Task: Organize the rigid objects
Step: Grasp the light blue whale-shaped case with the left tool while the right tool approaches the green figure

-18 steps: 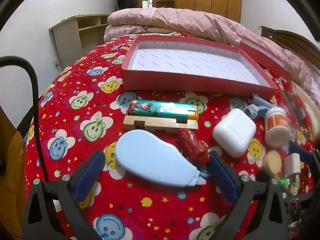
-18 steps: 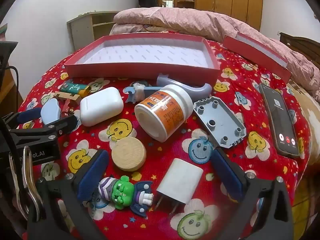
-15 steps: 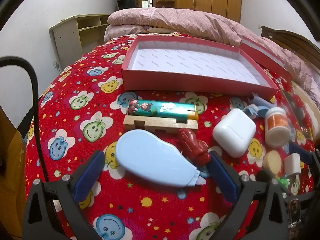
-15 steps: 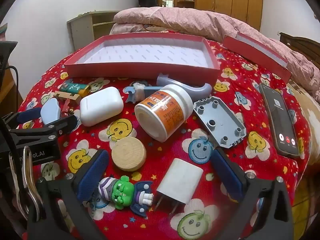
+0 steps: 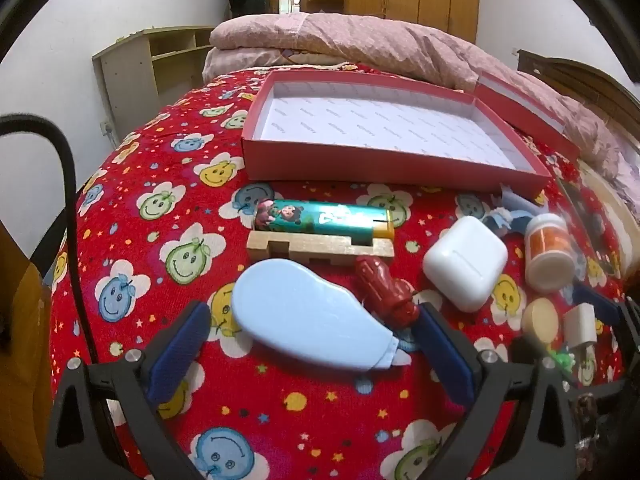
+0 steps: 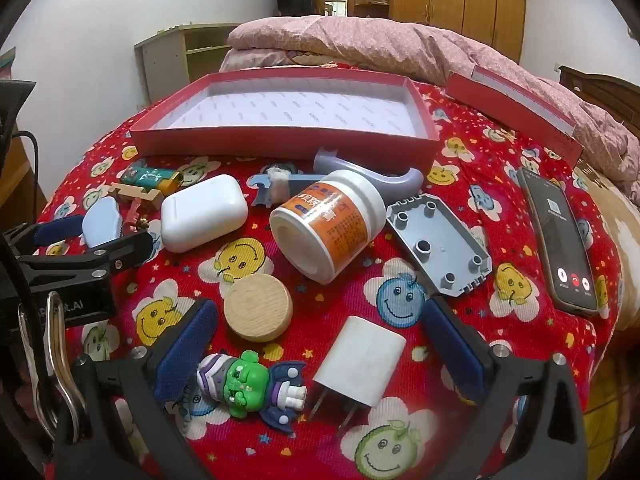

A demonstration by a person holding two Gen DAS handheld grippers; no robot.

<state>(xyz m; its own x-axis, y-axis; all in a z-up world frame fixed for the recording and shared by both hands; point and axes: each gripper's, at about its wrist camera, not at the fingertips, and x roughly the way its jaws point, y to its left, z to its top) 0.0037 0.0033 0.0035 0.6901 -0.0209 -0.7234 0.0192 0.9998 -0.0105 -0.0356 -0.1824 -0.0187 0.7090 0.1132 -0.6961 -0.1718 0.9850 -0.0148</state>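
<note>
Both tools stand with their blue pads wide apart and hold nothing: our left tool (image 5: 310, 338) hangs over a pale blue teardrop-shaped case (image 5: 308, 320), our right tool (image 6: 320, 344) over a white charger plug (image 6: 360, 364) and a green-faced toy figure (image 6: 250, 386).

We see everything lying on a bed under a red blanket (image 5: 160, 216) printed with smiley faces. Largest is the shallow red box (image 5: 384, 136), white-lined, at the far side, with its lid (image 6: 516, 108) set apart to the right. The loose things lie in a band in front of the box.

From the left view we make out a teal lighter with a cartoon print (image 5: 324, 220) lying just behind and touching a notched wooden block (image 5: 320, 246), and a small dark red toy (image 5: 386, 290) beside the blue case. A white rounded case (image 5: 466, 268) and an orange-labelled white jar (image 5: 548, 252) sit to the right.

Only the right view shows us a phone (image 6: 560, 240) with its screen lit at the far right, well apart from the box, a grey studded plate (image 6: 438, 240) just beside the jar, which lies on its side, and a grey curved hook (image 6: 372, 174) against the box front. It also shows a round wooden disc (image 6: 258, 306) clearly, which the left view gives only blurred at its edge.
</note>
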